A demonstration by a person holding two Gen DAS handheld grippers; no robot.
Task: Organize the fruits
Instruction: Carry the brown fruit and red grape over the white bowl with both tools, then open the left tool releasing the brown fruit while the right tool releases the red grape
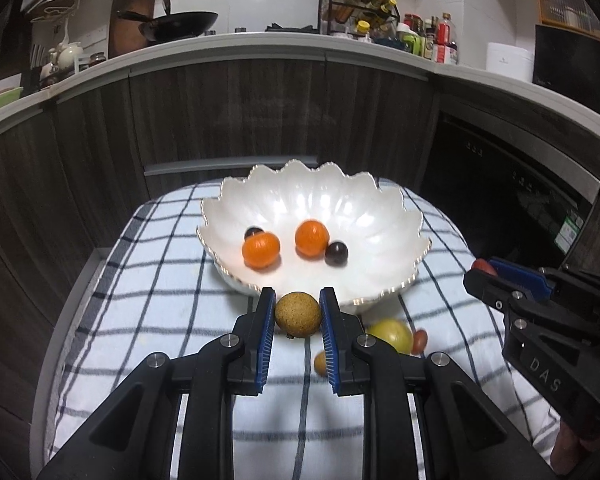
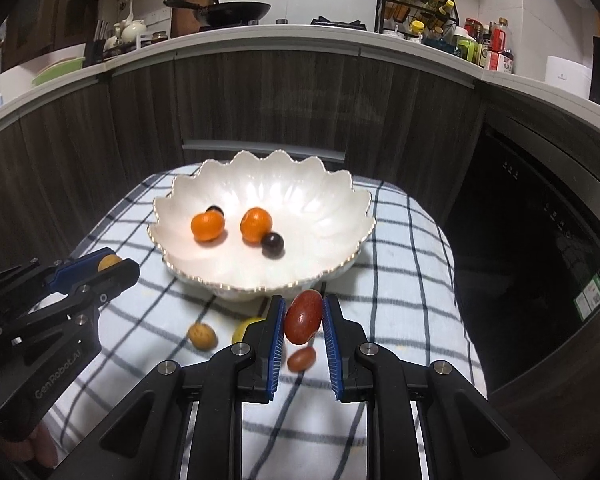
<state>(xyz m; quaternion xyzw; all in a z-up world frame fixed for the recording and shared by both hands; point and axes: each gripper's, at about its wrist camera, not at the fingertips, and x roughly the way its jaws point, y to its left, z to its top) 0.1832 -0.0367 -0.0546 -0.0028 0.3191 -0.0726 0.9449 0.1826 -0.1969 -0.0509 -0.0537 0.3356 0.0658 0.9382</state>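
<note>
Left hand-held gripper (image 1: 298, 314) clamped on a round tan, rough-skinned fruit (image 1: 297, 314), blue pads pressed to both its sides, held in the air just in front of the near rim of the scalloped white bowl (image 1: 380, 216). Right hand-held gripper (image 2: 303, 316) clamped on an oval red fruit (image 2: 303, 317), likewise pinched between blue pads and raised just short of the bowl's near rim. Seen from the right wrist, left hand-held gripper at the left side, tan fruit showing between its fingers; seen from the left wrist, right hand-held gripper (image 1: 485, 270) at the right side with a sliver of red at its tip. Bowl standing toward the far edge of a worktop covered by a white cloth with dark checks (image 1: 160, 280). Inside the bowl: two orange mandarins (image 1: 261, 249), apart from each other near the middle, and two dark round fruits (image 1: 336, 253), one touching the right mandarin, the other half hidden behind the left one. On the cloth in front of the bowl, toward the near edge: a yellow-green fruit (image 1: 392, 334), a small red fruit (image 2: 301, 359) just beside it, and a second small tan fruit (image 2: 202, 335) lying a little apart to the left. Behind, dark wood cabinet fronts under a kitchen counter carrying a black wok (image 2: 236, 12) and a rack of bottles (image 2: 416, 8).
</note>
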